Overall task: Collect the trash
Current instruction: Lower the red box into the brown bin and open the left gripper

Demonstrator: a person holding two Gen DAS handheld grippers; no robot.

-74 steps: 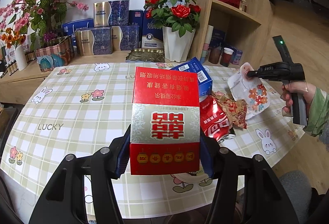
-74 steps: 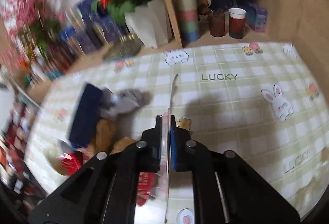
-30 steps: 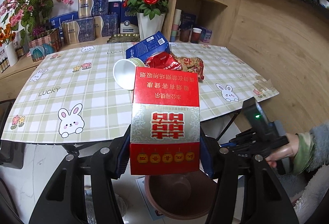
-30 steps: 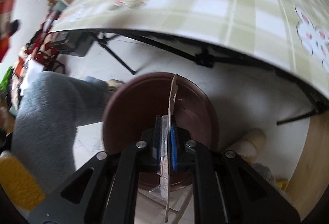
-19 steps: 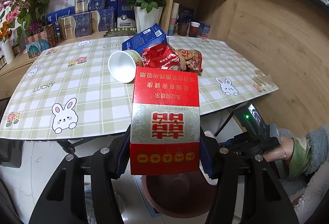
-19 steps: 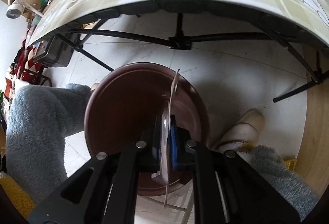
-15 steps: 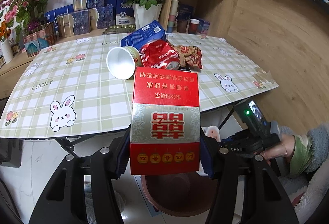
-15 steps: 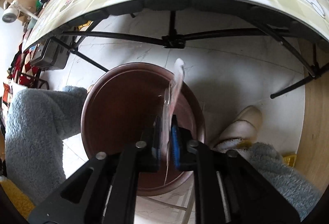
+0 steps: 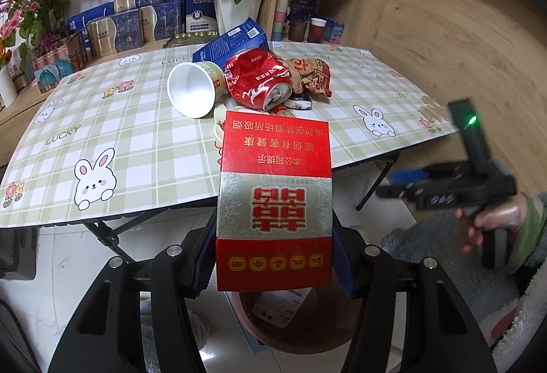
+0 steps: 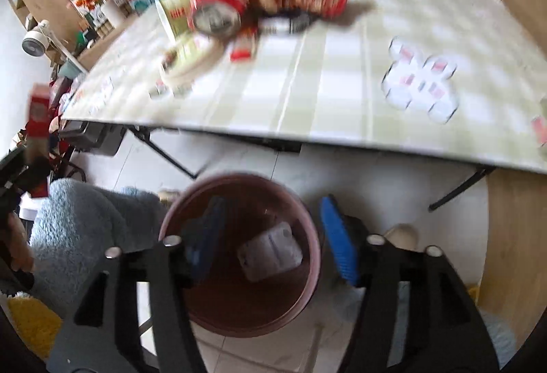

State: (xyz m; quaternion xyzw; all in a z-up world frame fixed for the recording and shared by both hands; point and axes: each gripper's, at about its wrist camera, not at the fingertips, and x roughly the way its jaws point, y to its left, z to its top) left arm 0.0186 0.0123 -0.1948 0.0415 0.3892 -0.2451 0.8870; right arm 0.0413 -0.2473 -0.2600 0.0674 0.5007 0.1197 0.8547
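Left gripper (image 9: 273,256): fingers clamped on the red carton (image 9: 275,198), poised above the brown bin (image 10: 239,256) (a flat packet (image 10: 270,251) lies inside). Right gripper (image 10: 270,236): jaws spread, holding nothing. Step in hand, by judgement: binning; next calls for releasing the carton over the bin, then fetching from the heap on the table (image 9: 136,140): cup (image 9: 193,92), crushed can (image 9: 259,82).

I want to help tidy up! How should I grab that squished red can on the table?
Grip the crushed red can across its dented middle, coming from above. It lies on its side with its round end toward the table edge, wedged between the white cup and the crumpled wrapper, so the top is probably its freest side.
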